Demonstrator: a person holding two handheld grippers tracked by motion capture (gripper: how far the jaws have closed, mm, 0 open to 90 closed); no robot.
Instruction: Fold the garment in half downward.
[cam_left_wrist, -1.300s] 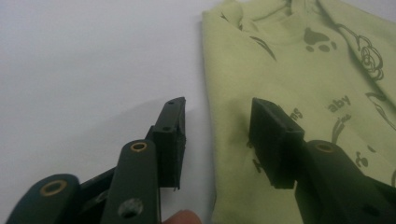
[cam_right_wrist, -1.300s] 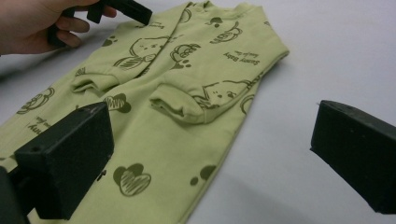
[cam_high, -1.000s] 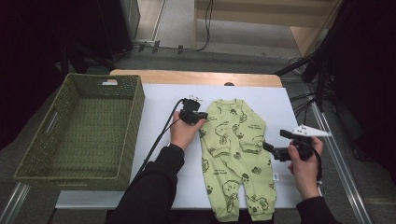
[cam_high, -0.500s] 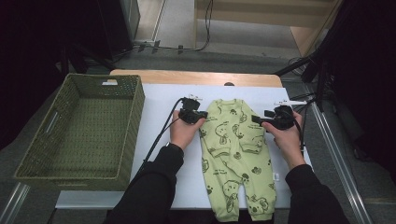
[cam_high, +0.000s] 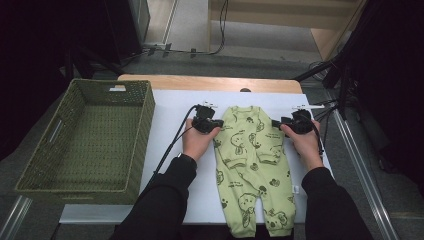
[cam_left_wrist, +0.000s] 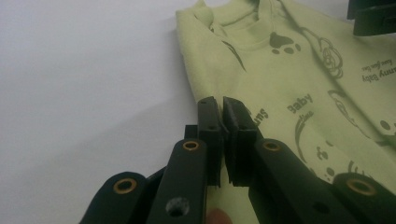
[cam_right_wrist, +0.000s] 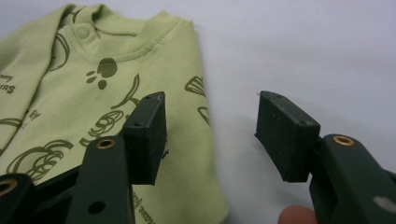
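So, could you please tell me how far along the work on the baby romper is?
Done: the left gripper is shut on the romper at one shoulder edge. In hand: the right gripper straddles the other shoulder edge, its jaws closing but not pinching yet. Left: lifting it; the green basket holds nothing.

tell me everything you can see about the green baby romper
The romper is light green soft knit with dark cartoon prints, paw marks and lettering, a ribbed collar and a snap at the neck. It lies flat, face up, on the white table, collar away from the person, sleeves folded across the chest, legs toward the near edge. The left claw is shut on its shoulder edge; the right claw, just closing, straddles the other edge without pressing.
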